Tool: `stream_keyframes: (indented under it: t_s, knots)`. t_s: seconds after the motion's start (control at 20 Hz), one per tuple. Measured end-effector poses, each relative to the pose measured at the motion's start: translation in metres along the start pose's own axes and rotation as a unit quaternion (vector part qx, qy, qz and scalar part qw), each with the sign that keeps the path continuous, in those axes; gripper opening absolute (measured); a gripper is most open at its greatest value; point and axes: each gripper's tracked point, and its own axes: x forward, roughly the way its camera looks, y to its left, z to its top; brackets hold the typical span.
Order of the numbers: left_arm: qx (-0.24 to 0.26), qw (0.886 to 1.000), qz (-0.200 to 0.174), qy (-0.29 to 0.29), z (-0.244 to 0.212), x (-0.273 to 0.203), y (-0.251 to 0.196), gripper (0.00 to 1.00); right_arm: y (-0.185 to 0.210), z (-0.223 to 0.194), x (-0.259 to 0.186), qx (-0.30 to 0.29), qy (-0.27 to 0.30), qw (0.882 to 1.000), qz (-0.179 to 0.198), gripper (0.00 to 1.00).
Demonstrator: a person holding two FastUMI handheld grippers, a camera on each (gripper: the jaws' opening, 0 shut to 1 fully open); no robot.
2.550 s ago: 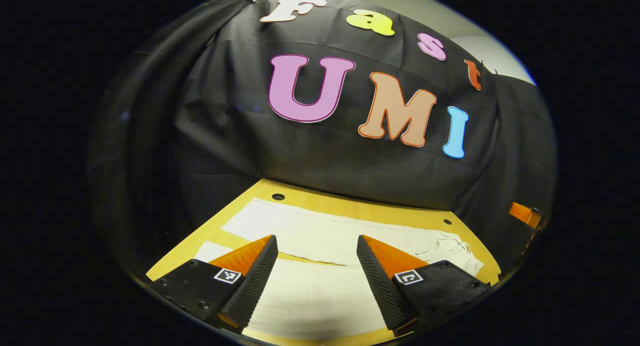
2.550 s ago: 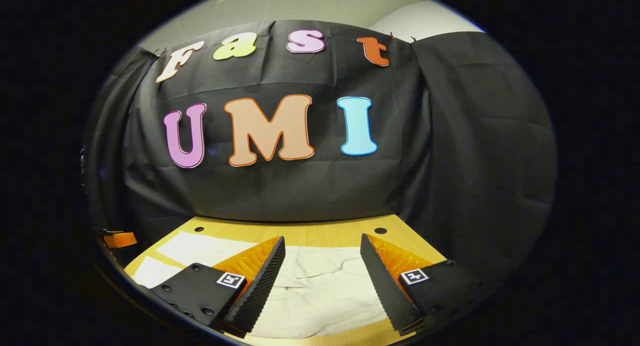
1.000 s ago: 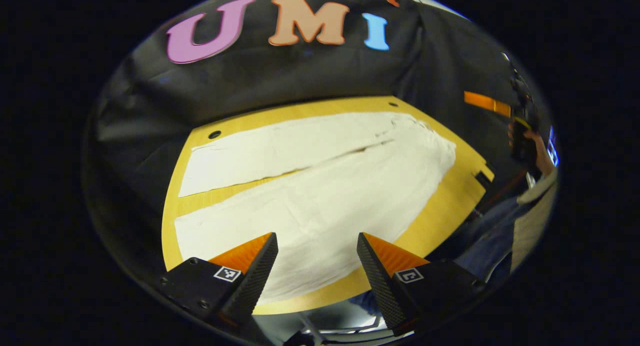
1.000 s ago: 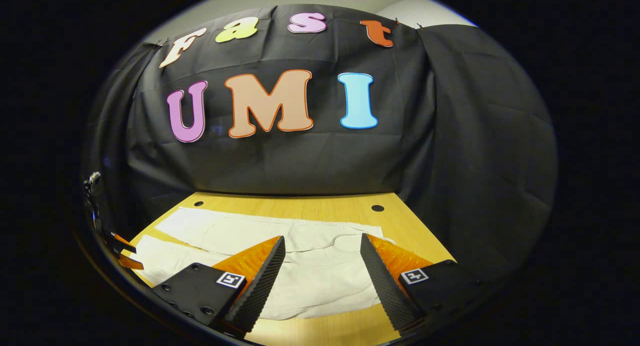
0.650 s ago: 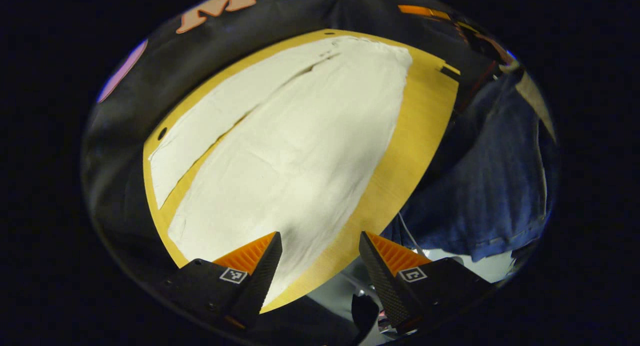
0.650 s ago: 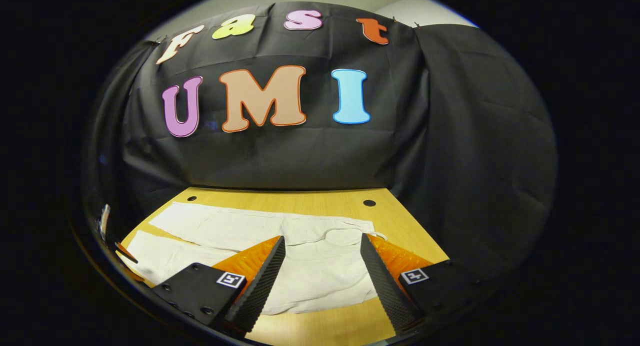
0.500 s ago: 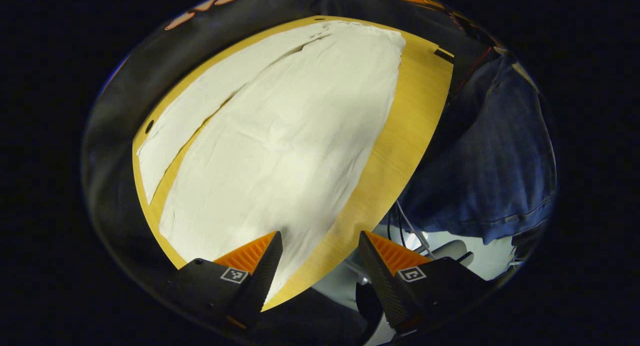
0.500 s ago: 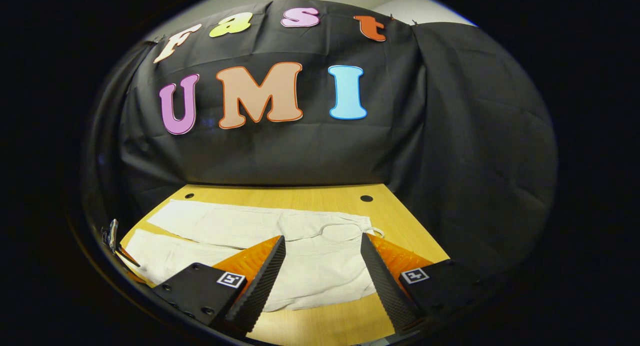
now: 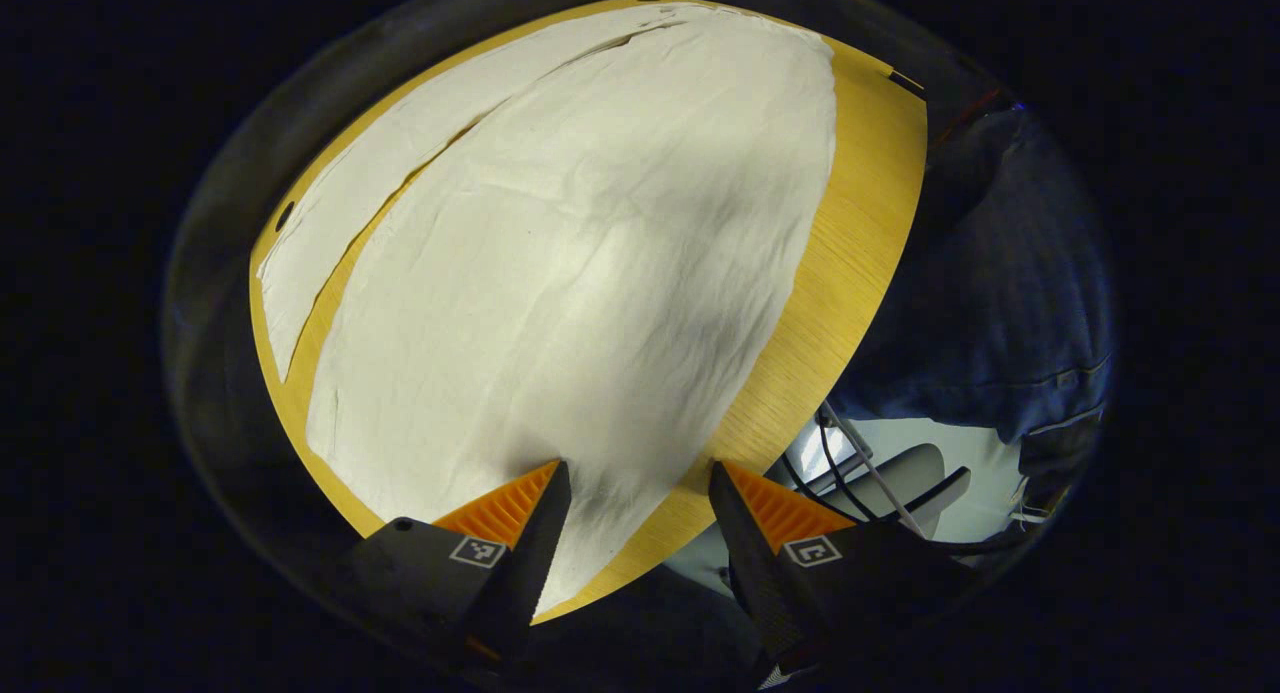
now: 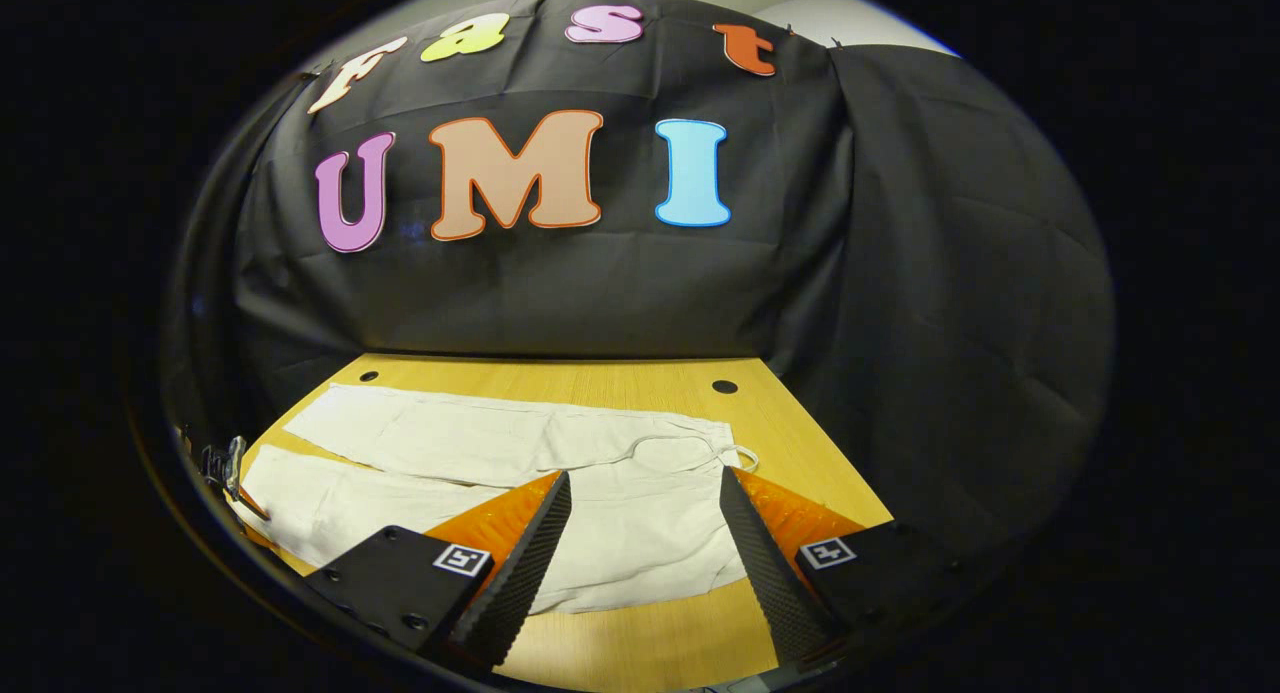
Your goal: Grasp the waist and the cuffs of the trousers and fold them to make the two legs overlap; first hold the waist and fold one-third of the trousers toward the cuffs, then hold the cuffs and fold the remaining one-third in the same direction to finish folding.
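My left tool (image 9: 630,533) is spread apart, holding nothing, above the near edge of the trousers (image 9: 560,273), one finger over cloth, the other past the tabletop (image 9: 860,243) edge. My right tool (image 10: 640,543) is also apart and empty, with the waist end (image 10: 650,513) between and just ahead of its fingers. Beyond, both legs lie flat on the tabletop, unfolded, a narrow gap between them, drawstring (image 10: 735,456) ahead-right.
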Motion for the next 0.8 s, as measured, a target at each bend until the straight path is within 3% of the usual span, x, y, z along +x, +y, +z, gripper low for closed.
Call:
stream_keyframes:
  t_s: [0.25,0.5,0.6,0.65,0.7,0.75,0.8]
  knots:
    - [0.020,0.999,-0.012,0.028,0.000,0.002,0.006,0.73,0.000,-0.005,0.008,-0.002,0.010,1.000,0.006,0.93]
    - [0.018,0.999,-0.010,0.048,0.001,0.005,0.021,0.36,0.006,-0.013,0.020,-0.018,0.023,0.999,0.025,0.96]
    - [0.010,0.999,-0.005,0.051,0.001,0.006,0.028,0.19,0.013,-0.014,0.027,-0.032,0.027,0.998,0.038,0.96]
    - [0.007,0.999,-0.005,0.053,0.002,0.006,0.029,0.05,0.018,-0.014,0.030,-0.039,0.030,0.998,0.048,0.96]
    - [0.001,0.998,-0.005,0.059,0.002,0.007,0.028,0.00,0.024,-0.019,0.034,-0.047,0.037,0.996,0.062,0.96]
    - [-0.001,0.998,-0.006,0.066,0.002,0.007,0.028,0.00,0.032,-0.026,0.038,-0.058,0.047,0.994,0.080,0.93]
    - [0.004,0.998,-0.006,0.068,0.002,0.006,0.028,0.00,0.038,-0.033,0.041,-0.071,0.058,0.991,0.098,0.96]
